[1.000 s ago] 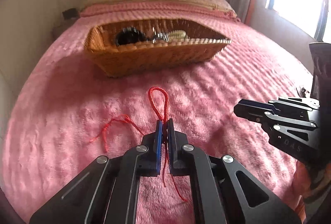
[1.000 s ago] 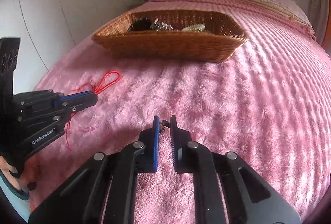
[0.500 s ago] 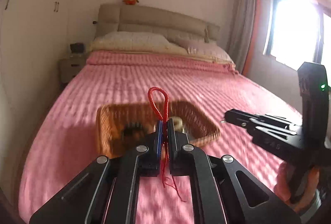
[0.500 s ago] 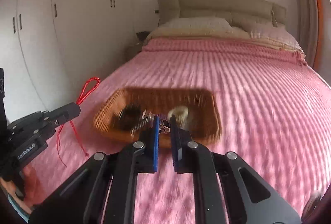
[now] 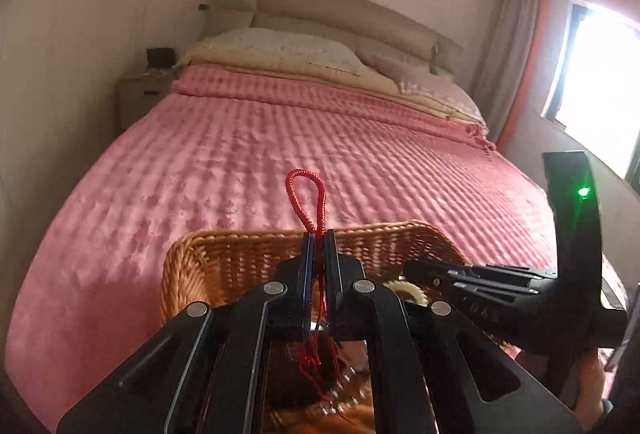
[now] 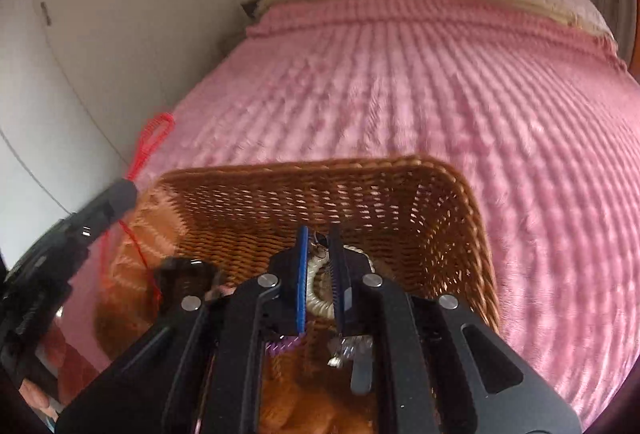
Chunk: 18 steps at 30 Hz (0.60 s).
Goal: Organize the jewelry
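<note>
My left gripper (image 5: 318,234) is shut on a red cord (image 5: 306,193). The cord's loop stands up above the fingertips and its loose ends hang below the jaws. The tips hover over the near part of the wicker basket (image 5: 240,240). My right gripper (image 6: 320,234) is shut on a small metal jewelry piece (image 6: 320,245) and is over the basket (image 6: 360,169) interior. In the right wrist view, the left gripper (image 6: 124,189) with the red cord (image 6: 154,137) is at the basket's left rim. The right gripper (image 5: 408,269) reaches in from the right in the left wrist view.
The basket sits on a pink blanket (image 5: 280,137) covering the bed. Inside it lie a cream beaded bracelet (image 6: 320,296), a dark round item (image 6: 188,274) and a silvery piece (image 6: 344,350). Pillows (image 5: 280,45) and a headboard lie beyond, a wardrobe (image 6: 80,33) to the left.
Both grippers lifted off the blanket and moved forward to above the basket, carrying the red cord and the small metal piece. The basket now lies right under the fingertips.
</note>
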Each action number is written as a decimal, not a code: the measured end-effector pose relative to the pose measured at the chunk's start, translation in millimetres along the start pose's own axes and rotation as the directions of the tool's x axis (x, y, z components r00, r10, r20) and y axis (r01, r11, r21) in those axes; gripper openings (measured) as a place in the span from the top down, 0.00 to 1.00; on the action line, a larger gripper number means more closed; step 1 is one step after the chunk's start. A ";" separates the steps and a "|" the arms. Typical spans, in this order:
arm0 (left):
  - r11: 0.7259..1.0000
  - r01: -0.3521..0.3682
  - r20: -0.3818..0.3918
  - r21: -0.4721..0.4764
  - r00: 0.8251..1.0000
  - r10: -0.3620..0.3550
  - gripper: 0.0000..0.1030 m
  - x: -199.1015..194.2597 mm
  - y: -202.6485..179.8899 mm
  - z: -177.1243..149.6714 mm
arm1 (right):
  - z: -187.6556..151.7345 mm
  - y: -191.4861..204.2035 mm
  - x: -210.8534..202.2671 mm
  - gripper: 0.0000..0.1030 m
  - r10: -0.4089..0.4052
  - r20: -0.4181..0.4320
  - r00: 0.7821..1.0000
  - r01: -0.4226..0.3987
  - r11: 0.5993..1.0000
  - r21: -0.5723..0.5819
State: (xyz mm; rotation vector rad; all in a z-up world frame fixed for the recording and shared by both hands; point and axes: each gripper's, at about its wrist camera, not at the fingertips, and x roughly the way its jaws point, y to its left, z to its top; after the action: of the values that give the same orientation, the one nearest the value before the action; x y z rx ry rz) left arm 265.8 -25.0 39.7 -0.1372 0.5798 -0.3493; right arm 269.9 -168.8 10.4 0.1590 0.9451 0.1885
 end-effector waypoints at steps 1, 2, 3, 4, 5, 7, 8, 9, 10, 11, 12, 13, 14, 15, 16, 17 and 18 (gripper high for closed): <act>1.000 -0.010 -0.001 0.005 1.000 0.010 0.97 3.0 0.7 -1.7 | -0.5 -1.6 5.7 0.92 -0.001 -0.015 1.000 0.001 1.000 0.005; 1.000 -0.012 -0.005 0.012 1.000 0.012 0.97 5.6 0.1 -4.0 | -1.5 -1.7 10.1 0.92 -0.001 -0.028 1.000 0.002 1.000 0.009; 1.000 -0.010 -0.014 0.017 1.000 0.011 0.97 7.7 0.2 -5.9 | -1.1 -2.0 13.0 0.92 -0.004 -0.033 0.999 0.004 1.000 0.008; 1.000 -0.012 -0.033 0.025 0.999 0.012 0.97 12.0 0.7 -7.4 | -0.8 -1.4 14.7 0.92 -0.012 -0.036 0.999 0.012 1.000 0.005; 1.000 -0.012 -0.045 0.029 0.999 0.014 0.96 13.8 0.5 -9.1 | -0.7 -0.9 16.2 0.91 -0.022 -0.035 0.999 0.022 1.000 0.006; 1.000 -0.014 -0.060 0.023 0.998 0.015 0.93 15.3 2.2 -9.6 | 0.1 -1.3 17.3 0.91 -0.010 -0.039 0.999 0.010 1.000 0.012; 1.000 -0.003 -0.066 0.015 0.998 0.004 0.80 14.1 3.3 -9.7 | 0.4 -1.6 16.5 0.90 -0.008 -0.038 0.999 0.009 1.000 0.017; 1.000 0.002 -0.065 0.009 0.998 -0.001 0.73 12.2 4.1 -9.4 | 0.7 -1.9 15.5 0.87 -0.008 -0.039 0.999 0.009 1.000 0.022; 1.000 -0.003 -0.046 0.009 0.999 0.003 0.70 6.2 3.7 -9.1 | 0.8 -2.0 14.7 0.78 -0.004 -0.040 0.999 0.005 1.000 0.026; 1.000 -0.006 -0.036 0.015 0.999 0.007 0.70 2.0 3.3 -8.9 | 0.3 -2.6 11.6 0.68 -0.002 -0.033 0.999 0.003 1.000 0.028; 1.000 -0.002 -0.030 0.017 1.000 0.002 0.69 -2.7 2.5 -8.5 | -0.3 -3.2 8.5 0.64 -0.007 -0.024 1.000 0.007 1.000 0.027; 1.000 0.008 -0.021 0.012 1.000 -0.007 0.65 -9.8 2.2 -7.7 | -1.0 -2.6 3.4 0.59 -0.013 -0.011 1.000 0.013 1.000 0.023; 1.000 0.014 -0.012 0.008 1.000 -0.014 0.58 -16.2 1.8 -7.5 | -3.0 -0.5 -4.5 0.58 -0.009 0.006 1.000 0.009 1.000 0.012; 1.000 0.019 0.000 0.005 1.000 -0.019 0.55 -23.5 0.9 -7.2 | -4.0 0.5 -8.7 0.58 -0.006 0.014 1.000 0.006 1.000 0.004; 1.000 0.024 0.017 0.006 1.000 -0.024 0.55 -33.6 -0.9 -7.3 | -6.8 4.1 -18.4 0.58 -0.004 0.029 1.000 0.004 1.000 -0.012; 1.000 0.026 0.028 0.008 0.999 -0.026 0.55 -42.6 -2.9 -7.4 | -9.3 5.9 -26.0 0.58 -0.002 0.043 0.999 0.003 1.000 -0.024; 1.000 0.026 0.038 0.010 0.999 -0.026 0.55 -51.7 -4.7 -8.3 | -12.7 9.3 -35.9 0.58 -0.003 0.061 0.998 0.005 0.999 -0.038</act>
State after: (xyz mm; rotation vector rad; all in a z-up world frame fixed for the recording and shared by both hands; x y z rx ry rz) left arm 219.5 -11.0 60.3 -0.1422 0.5392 -0.3740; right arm 238.2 -167.3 33.3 0.1271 0.8803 0.1965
